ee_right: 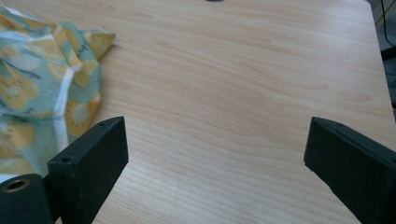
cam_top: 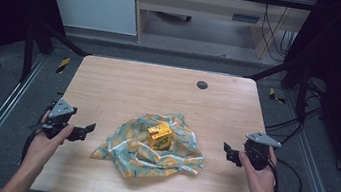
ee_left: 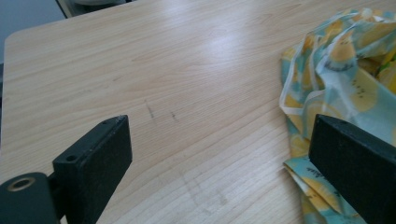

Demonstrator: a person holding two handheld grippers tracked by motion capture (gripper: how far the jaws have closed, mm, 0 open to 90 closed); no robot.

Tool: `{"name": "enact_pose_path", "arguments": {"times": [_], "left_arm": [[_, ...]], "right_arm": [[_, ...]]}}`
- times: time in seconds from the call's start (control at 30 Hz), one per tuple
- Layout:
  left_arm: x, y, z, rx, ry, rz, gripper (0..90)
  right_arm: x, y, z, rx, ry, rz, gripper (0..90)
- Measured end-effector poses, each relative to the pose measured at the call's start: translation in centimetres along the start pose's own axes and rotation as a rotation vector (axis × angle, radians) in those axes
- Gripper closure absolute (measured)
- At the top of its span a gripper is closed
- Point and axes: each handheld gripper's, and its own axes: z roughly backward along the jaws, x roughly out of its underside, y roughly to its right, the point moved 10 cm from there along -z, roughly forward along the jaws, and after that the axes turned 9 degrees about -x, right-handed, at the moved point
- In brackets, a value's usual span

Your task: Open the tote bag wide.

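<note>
A crumpled cloth point(cam_top: 151, 146) printed with yellow lemons on pale green lies on the wooden table point(cam_top: 124, 84), near its front middle. A small yellow carton point(cam_top: 159, 136) sits on top of the cloth. My left gripper point(cam_top: 83, 132) is held to the cloth's left, open and empty, with the cloth point(ee_left: 336, 88) at the right of its view. To the right of the cloth, my right gripper point(cam_top: 227, 152) is also open and empty; the cloth point(ee_right: 42, 79) lies to the left in its view.
A dark round grommet point(cam_top: 202, 85) is set in the table near its far edge. Metal rails and black frame posts run along both sides. Cables lie on the floor to the right. A desk stands behind the table.
</note>
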Motion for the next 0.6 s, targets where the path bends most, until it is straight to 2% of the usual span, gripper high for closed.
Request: {"name": "enact_pose_path", "arguments": {"times": [0.2, 0.3, 0.4, 0.47, 0.57, 0.6], "left_arm": [[1.8, -1.6, -0.9, -0.034, -0.020, 0.026, 5.6], [2.6, -2.4, -1.3, -0.055, -0.013, 0.057, 5.6], [3.3, -3.1, -1.4, -0.078, 0.003, 0.077, 5.6], [3.5, -3.3, -1.3, -0.075, 0.009, 0.093, 5.7], [3.8, -3.7, -1.0, -0.083, 0.018, 0.098, 5.6], [3.8, -3.8, -0.9, -0.088, 0.021, 0.111, 5.6]], "right_arm": [[1.7, 0.9, -1.0, 0.004, -0.033, -0.043, 7.0], [2.0, 1.1, -1.4, 0.022, -0.034, -0.032, 7.3], [1.9, 1.1, -1.9, 0.052, 0.019, 0.002, 8.0], [1.9, 1.0, -2.1, 0.064, 0.056, -0.003, 8.4], [2.0, 0.6, -2.2, 0.070, 0.075, 0.024, 8.2], [2.1, 0.6, -2.1, 0.073, 0.080, 0.027, 8.2]]}}
